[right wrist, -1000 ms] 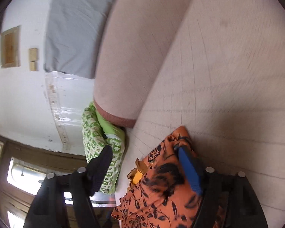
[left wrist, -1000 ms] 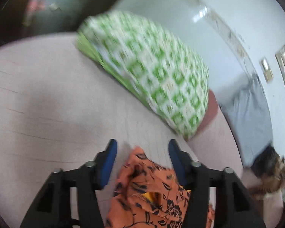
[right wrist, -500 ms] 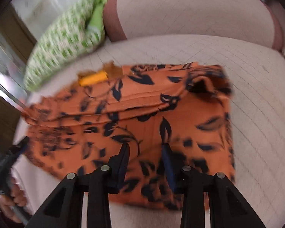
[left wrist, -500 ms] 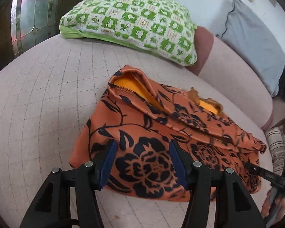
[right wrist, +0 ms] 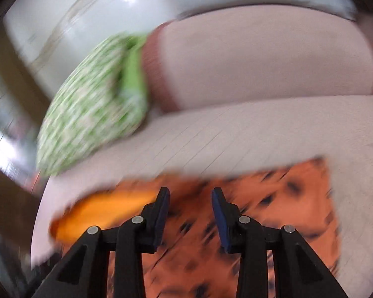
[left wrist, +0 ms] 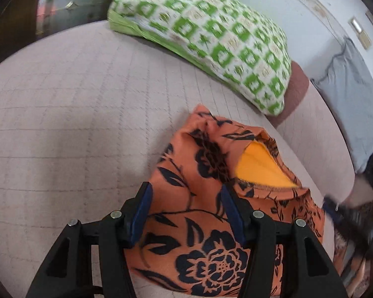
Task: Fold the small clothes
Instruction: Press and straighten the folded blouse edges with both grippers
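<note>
Two tongs hung over an orange flowered garment (left wrist: 206,218) lying bunched on the pale quilted sofa seat (left wrist: 69,114). The left tongs (left wrist: 185,213) stood open above the cloth, with nothing pinched between the blue pads. The right tongs (right wrist: 189,212) also stood apart over the blurred garment (right wrist: 286,198), gripping nothing. Its yellow lining (left wrist: 258,168) showed at one opening. A green checked pillow (left wrist: 211,42) lay just beyond, against the backrest.
</note>
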The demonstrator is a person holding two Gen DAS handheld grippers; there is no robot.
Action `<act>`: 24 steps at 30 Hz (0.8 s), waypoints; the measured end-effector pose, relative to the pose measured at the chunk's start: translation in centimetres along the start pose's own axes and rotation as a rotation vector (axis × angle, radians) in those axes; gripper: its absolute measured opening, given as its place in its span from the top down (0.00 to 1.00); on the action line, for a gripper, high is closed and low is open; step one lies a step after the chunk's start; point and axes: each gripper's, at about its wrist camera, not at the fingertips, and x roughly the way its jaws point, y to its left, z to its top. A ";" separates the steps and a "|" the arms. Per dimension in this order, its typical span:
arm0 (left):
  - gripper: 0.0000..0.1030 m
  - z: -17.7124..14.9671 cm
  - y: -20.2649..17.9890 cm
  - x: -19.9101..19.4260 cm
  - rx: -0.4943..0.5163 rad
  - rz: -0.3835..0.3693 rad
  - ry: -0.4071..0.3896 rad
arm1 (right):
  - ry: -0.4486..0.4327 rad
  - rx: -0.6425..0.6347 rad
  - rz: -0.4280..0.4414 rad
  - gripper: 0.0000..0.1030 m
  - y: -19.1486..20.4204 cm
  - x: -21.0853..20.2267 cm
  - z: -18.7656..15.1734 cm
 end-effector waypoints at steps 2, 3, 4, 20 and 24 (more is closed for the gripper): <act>0.44 -0.1 0.4 -0.7 -0.010 0.058 -0.017 | 0.086 -0.084 0.083 0.63 3.2 0.5 -2.8; 0.44 -0.1 0.8 -0.8 -0.021 0.067 -0.020 | 0.112 -0.110 0.110 0.63 4.2 0.8 -4.0; 0.44 -0.2 1.1 -1.0 -0.035 0.071 -0.017 | 0.150 -0.142 0.144 0.63 6.3 1.9 -4.9; 0.44 1.0 1.7 0.2 -0.040 0.111 0.039 | 0.066 0.015 0.182 0.61 15.7 10.9 1.0; 0.44 0.6 1.6 1.0 -0.044 0.122 0.075 | 0.026 -0.018 0.096 0.57 11.9 7.8 0.2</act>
